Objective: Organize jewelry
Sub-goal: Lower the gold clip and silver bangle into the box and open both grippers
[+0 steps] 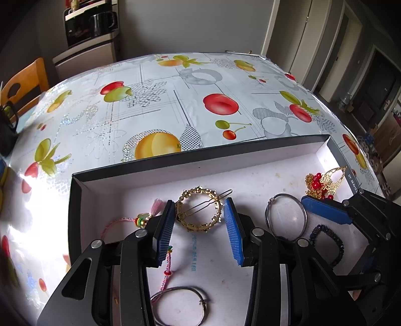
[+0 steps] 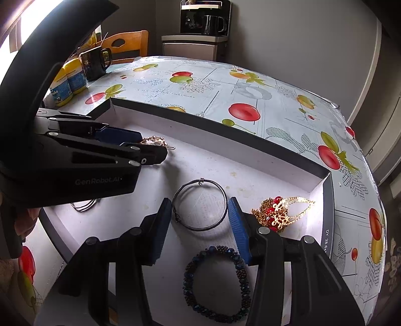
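A shallow box [image 1: 175, 156] with a white floor holds the jewelry. My left gripper [image 1: 199, 213] is open, its blue pads either side of a gold ring hair clip [image 1: 199, 213], not closed on it. My right gripper [image 2: 199, 210] is open around a grey wire bangle [image 2: 199, 204]. A dark blue beaded bracelet [image 2: 216, 280] lies below it. A gold and red ornament [image 2: 278, 210] lies at the right. A pink cord charm [image 1: 140, 222] and another wire bangle [image 1: 180, 306] lie by the left gripper.
The box [image 2: 225, 130] sits on a fruit-print tablecloth [image 1: 175, 105]. A black mug [image 2: 96, 62] and yellow-blue containers [image 2: 61, 87] stand at the far left. A wooden chair [image 1: 25, 85] and a cabinet with a coffee machine [image 2: 203, 22] stand beyond the table.
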### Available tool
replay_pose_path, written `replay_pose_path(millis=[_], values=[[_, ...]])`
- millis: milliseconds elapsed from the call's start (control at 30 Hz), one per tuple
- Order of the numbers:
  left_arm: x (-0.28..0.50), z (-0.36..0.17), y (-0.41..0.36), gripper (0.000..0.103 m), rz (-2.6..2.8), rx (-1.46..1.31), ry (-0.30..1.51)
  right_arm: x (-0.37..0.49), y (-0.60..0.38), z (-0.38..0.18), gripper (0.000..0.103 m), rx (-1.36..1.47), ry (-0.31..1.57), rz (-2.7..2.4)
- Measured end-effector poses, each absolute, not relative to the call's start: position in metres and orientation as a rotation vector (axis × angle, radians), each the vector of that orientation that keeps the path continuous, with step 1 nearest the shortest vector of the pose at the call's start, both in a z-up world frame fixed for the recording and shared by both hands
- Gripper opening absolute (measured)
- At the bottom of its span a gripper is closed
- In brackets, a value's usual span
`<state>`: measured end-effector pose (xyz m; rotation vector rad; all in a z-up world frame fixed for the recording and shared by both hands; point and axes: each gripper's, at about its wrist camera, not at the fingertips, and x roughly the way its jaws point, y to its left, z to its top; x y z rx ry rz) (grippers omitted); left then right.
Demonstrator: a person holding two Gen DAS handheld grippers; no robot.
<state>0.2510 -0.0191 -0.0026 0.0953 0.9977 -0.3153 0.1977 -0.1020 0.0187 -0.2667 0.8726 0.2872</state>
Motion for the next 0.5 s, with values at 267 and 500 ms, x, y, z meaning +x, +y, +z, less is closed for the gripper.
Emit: replay_pose_path(millis=[267, 500], values=[[0.250, 0.000, -0.020, 0.048, -0.322, 0.086, 0.992, 0.196, -0.103, 0.022, 0.056, -0.251, 0.862, 0.309], [0.240, 0.012, -0.017, 0.069, -0.319, 0.081, 0.895, 0.190, -0.107, 0.030, 0.079, -0.233, 0.838, 0.333]])
